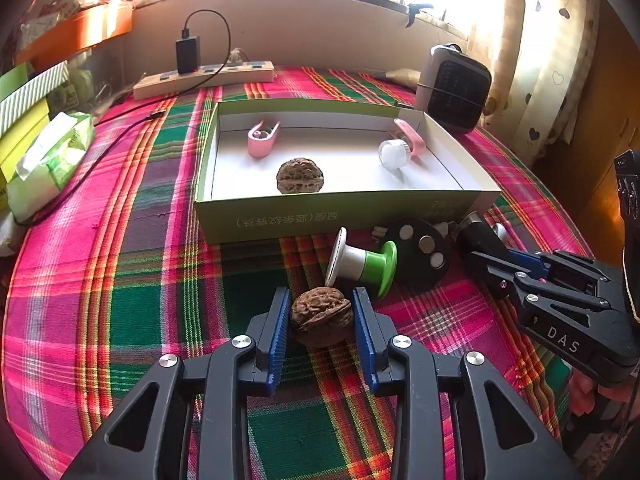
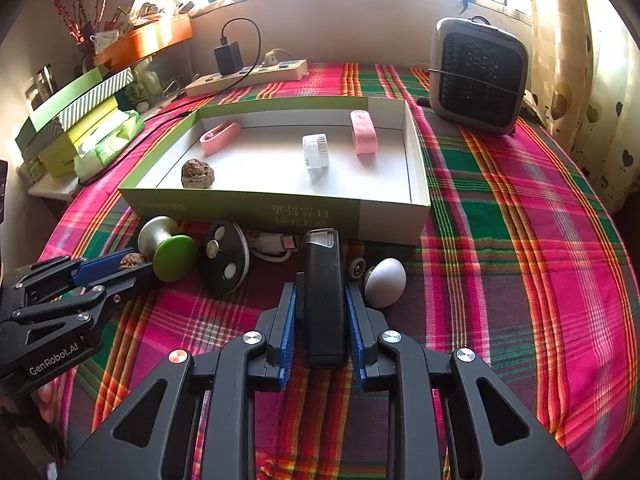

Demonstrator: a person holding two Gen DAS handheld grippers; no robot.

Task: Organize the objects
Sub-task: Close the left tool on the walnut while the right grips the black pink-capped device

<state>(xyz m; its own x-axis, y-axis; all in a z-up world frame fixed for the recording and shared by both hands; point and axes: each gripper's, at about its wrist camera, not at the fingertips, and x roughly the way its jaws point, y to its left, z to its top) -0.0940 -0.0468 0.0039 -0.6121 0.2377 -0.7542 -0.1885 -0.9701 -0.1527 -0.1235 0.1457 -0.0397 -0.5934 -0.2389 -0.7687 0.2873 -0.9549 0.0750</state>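
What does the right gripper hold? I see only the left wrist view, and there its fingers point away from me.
Observer: The right gripper is shut on a long black device. The blue pads press its two sides, and its far end points at the green box.
Operator: Is something close to it that I could hit?
Observer: Yes. A grey egg-shaped object lies on the cloth just right of the device, next to the right finger.
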